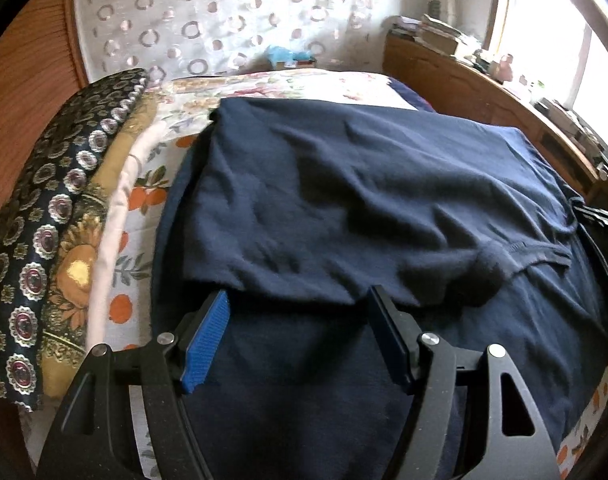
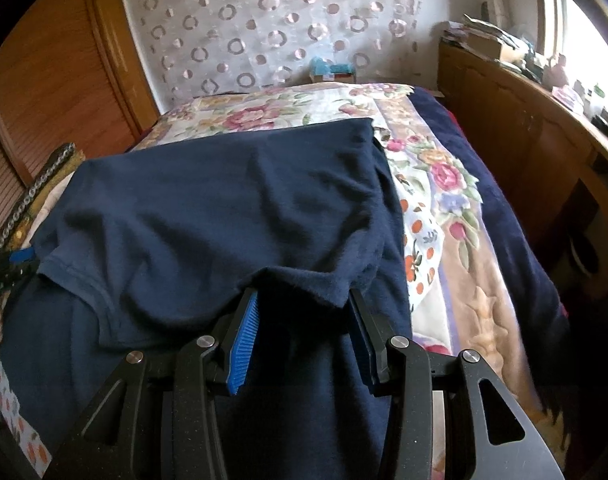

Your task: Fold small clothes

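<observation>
A navy blue T-shirt (image 1: 364,184) lies on the bed, its far part folded back toward me over the near part. It also shows in the right wrist view (image 2: 224,208). My left gripper (image 1: 300,300) is open, with the folded edge draped over its fingertips. My right gripper (image 2: 304,300) is open too, its fingertips under the folded edge near the shirt's right side. The left gripper shows at the left edge of the right wrist view (image 2: 8,268). A sleeve hem (image 1: 536,252) lies at the right.
The bed has a floral cover (image 2: 432,184) and a dark blue blanket (image 2: 516,224) on the right. Folded patterned bedding (image 1: 44,216) is stacked at the left. A wooden sideboard (image 2: 524,132) with clutter runs along the right, below a window. A wooden door (image 2: 56,80) stands left.
</observation>
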`<action>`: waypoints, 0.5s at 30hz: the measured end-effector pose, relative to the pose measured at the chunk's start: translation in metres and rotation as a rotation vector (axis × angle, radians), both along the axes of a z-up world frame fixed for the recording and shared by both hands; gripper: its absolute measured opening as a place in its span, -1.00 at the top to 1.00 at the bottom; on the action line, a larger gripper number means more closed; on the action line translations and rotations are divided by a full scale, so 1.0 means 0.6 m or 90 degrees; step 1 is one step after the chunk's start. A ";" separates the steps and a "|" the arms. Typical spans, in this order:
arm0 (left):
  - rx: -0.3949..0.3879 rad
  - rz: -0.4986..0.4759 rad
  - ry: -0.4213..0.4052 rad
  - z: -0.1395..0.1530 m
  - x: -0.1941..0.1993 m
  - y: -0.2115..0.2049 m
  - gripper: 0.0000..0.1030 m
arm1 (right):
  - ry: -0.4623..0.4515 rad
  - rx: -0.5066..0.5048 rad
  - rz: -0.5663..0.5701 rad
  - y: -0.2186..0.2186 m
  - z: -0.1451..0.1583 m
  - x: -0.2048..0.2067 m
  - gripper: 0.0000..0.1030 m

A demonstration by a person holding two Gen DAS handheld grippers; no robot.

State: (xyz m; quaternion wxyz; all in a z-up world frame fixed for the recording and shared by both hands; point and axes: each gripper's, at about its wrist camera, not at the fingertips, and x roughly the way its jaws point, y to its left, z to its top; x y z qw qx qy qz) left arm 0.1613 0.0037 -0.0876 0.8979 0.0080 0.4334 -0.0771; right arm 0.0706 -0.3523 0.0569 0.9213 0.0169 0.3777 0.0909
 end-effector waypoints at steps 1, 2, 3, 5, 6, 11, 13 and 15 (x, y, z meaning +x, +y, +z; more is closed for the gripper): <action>-0.005 0.003 -0.002 0.001 0.001 0.004 -0.37 | -0.004 -0.005 0.005 0.002 0.000 -0.002 0.11; -0.010 0.007 -0.004 0.003 0.001 0.007 -0.37 | -0.006 0.006 0.009 -0.001 -0.001 -0.003 0.11; -0.013 0.013 -0.008 0.005 0.002 0.009 -0.37 | -0.002 0.016 0.009 -0.005 -0.001 -0.002 0.08; -0.012 0.021 -0.013 0.007 0.004 0.012 -0.37 | 0.001 0.010 0.004 -0.010 -0.001 -0.001 0.05; -0.012 0.026 -0.014 0.009 0.007 0.014 -0.37 | -0.001 0.011 0.005 -0.012 0.001 -0.002 0.05; -0.015 0.049 -0.029 0.014 0.009 0.023 -0.37 | -0.014 0.028 -0.002 -0.022 0.009 -0.007 0.04; -0.014 0.053 -0.036 0.017 0.008 0.024 -0.37 | -0.019 0.035 -0.005 -0.024 0.008 -0.007 0.04; -0.017 0.047 -0.040 0.022 0.001 0.021 -0.37 | -0.017 0.036 -0.006 -0.026 0.002 -0.003 0.04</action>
